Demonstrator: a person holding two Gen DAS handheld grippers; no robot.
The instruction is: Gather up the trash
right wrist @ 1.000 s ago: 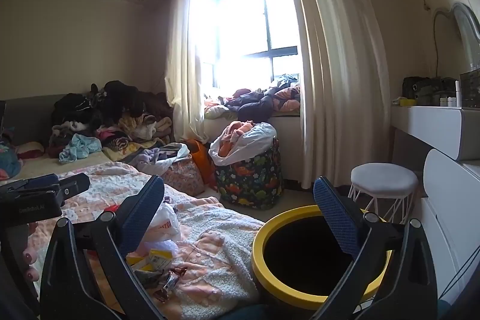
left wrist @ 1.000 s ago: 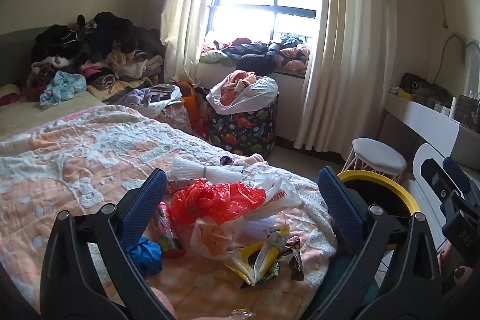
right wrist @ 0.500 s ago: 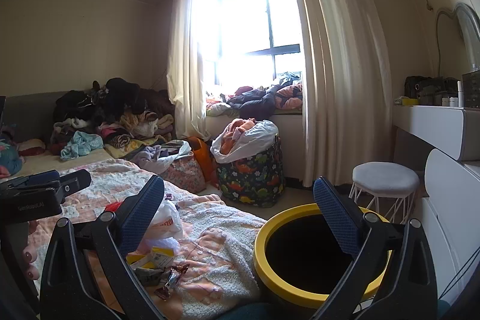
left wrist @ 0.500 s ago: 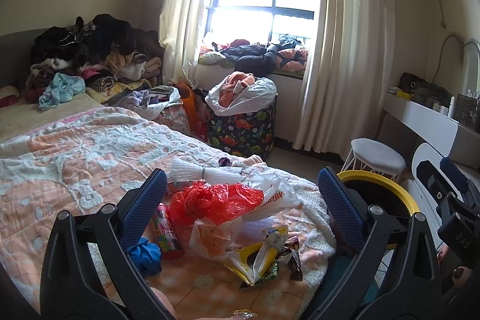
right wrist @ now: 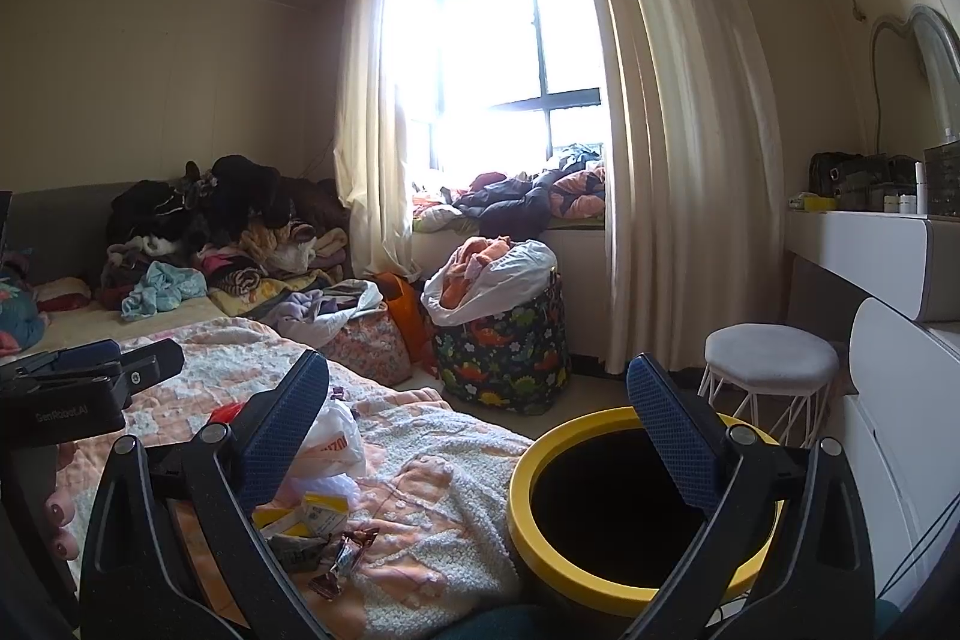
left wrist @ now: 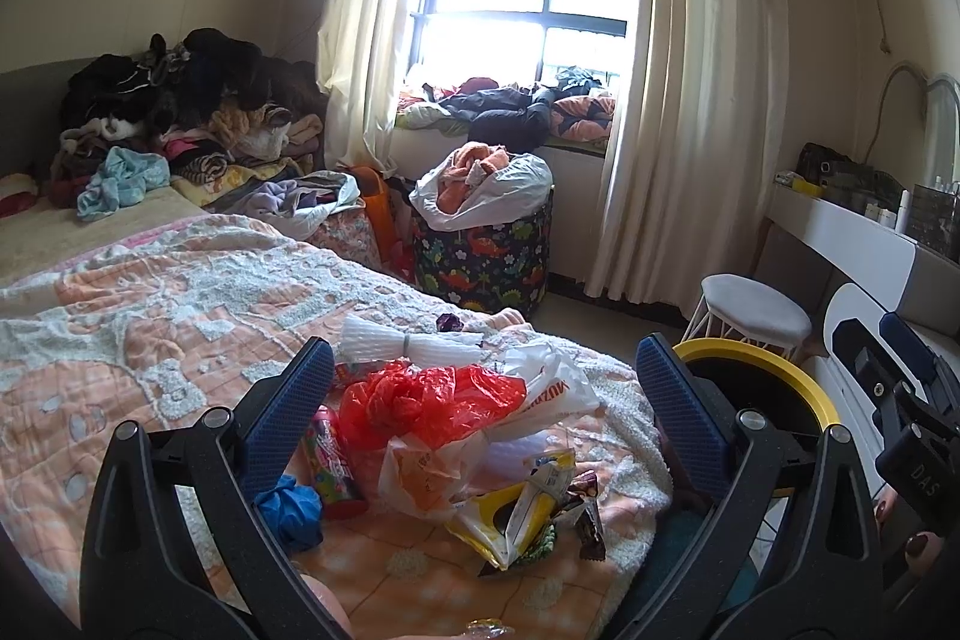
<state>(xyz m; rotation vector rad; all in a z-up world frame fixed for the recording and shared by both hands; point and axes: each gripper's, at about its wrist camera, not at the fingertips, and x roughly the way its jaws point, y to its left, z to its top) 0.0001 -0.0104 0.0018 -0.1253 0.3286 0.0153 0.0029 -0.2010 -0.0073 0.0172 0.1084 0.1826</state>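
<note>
Nothing collected yet, as judged: the crumpled red plastic bag (left wrist: 429,403), white printed plastic bag (left wrist: 549,388), yellow snack wrapper (left wrist: 510,517) and pink drink can (left wrist: 333,463) are all seen on the peach patterned blanket (left wrist: 150,316). Left gripper (left wrist: 483,412) and right gripper (right wrist: 477,421) are spread wide, nothing grasped. The yellow-rimmed black bin (right wrist: 636,514) is positioned beside the bed; its inside looks dark, contents undeterminable.

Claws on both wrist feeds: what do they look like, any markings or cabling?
Left claw and right claw match: black plastic arms with silver screws, and textured blue pads. The left unit's body, seen from the right wrist, reads "GenRobot.AI"; the right unit's shows "DAS". No cables show. The fingernails beside each unit are painted dark.
</note>
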